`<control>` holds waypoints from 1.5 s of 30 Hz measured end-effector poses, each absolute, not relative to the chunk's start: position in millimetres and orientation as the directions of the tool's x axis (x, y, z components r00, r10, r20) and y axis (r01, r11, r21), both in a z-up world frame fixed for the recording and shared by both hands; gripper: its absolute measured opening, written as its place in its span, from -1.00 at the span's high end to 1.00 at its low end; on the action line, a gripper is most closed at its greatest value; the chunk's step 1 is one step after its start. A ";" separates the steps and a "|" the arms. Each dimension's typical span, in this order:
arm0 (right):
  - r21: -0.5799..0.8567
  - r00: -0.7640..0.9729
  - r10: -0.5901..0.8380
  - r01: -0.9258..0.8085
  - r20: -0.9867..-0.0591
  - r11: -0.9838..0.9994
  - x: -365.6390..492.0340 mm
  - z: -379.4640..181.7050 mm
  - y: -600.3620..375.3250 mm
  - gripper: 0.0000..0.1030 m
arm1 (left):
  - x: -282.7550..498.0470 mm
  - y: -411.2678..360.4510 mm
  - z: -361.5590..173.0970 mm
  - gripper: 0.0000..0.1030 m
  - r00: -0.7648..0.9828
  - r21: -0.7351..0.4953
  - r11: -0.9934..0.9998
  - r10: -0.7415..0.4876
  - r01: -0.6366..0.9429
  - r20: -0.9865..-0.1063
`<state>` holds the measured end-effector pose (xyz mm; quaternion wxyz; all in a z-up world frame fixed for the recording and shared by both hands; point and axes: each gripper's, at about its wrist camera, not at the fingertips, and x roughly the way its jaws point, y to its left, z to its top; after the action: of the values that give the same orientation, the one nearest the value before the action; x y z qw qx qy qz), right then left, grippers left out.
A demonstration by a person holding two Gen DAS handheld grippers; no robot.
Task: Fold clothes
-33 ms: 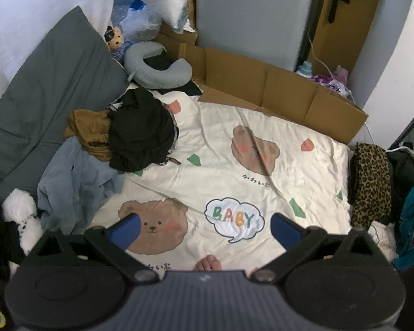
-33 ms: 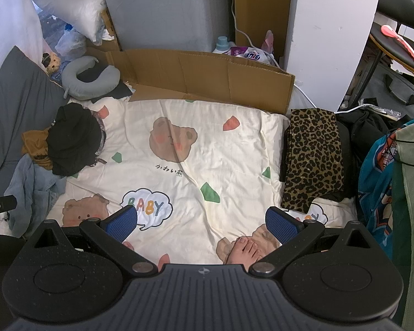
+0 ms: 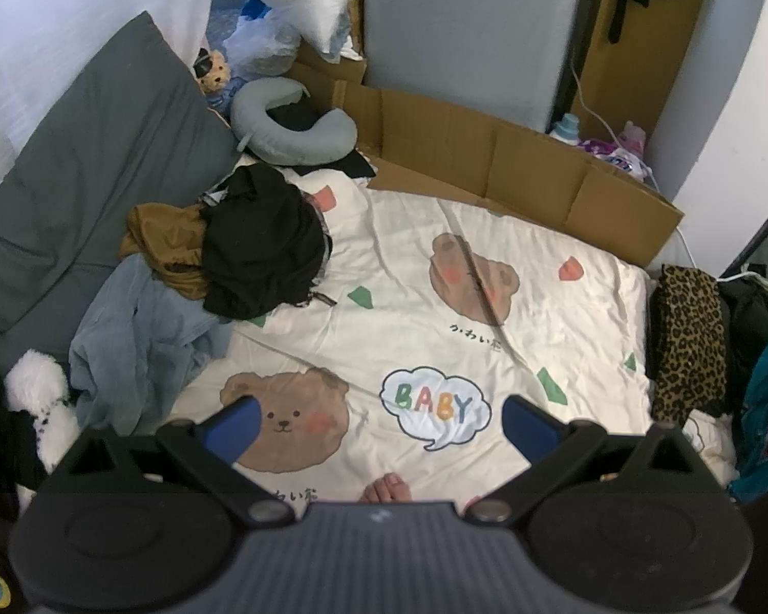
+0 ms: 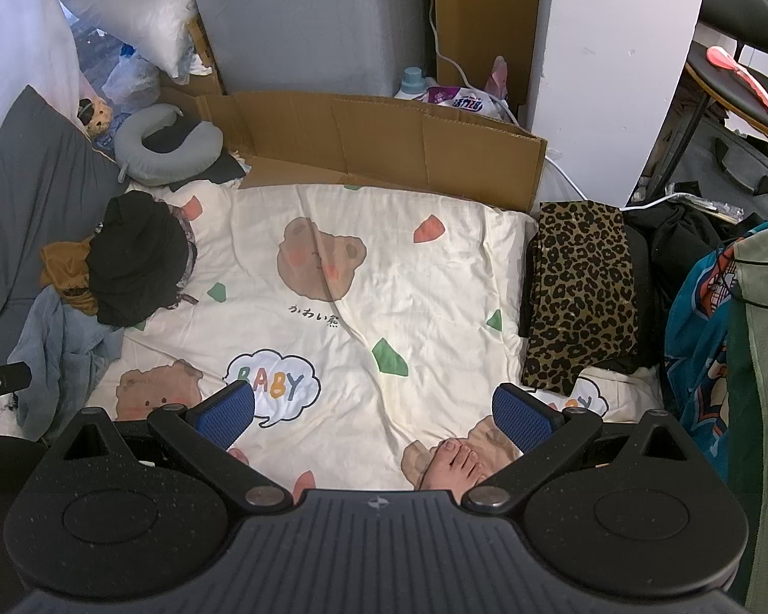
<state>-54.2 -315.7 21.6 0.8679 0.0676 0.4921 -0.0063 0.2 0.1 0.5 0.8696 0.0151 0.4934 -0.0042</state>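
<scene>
Both grippers wide open and empty — clothes pile unfolded at the left edge of the cream bear-print quilt.

Your left gripper hangs above the quilt's "BABY" speech bubble, blue pads spread fully, nothing between them; your right gripper is likewise spread and holds nothing. On the quilt's left edge lies the crumpled black garment, touching the mustard-brown garment beside it, with the rumpled pale blue garment just nearer you. Along the quilt's right edge lies the folded leopard-print cloth. Beyond the quilt's far edge — a flattened brown cardboard sheet. Your bare toes rest on the quilt's near edge.
</scene>
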 end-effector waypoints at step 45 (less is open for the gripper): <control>0.111 0.521 0.053 0.080 -0.852 0.991 -53.7 24.8 -315.0 -0.98 | 0.3 4.4 0.3 -0.86 0.508 -0.011 1.000 -0.022 0.025 -0.861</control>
<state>-53.7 -315.0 24.8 0.8693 0.0679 0.4896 -0.0075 0.3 4.4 0.3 0.8683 0.0014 0.4959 -0.0133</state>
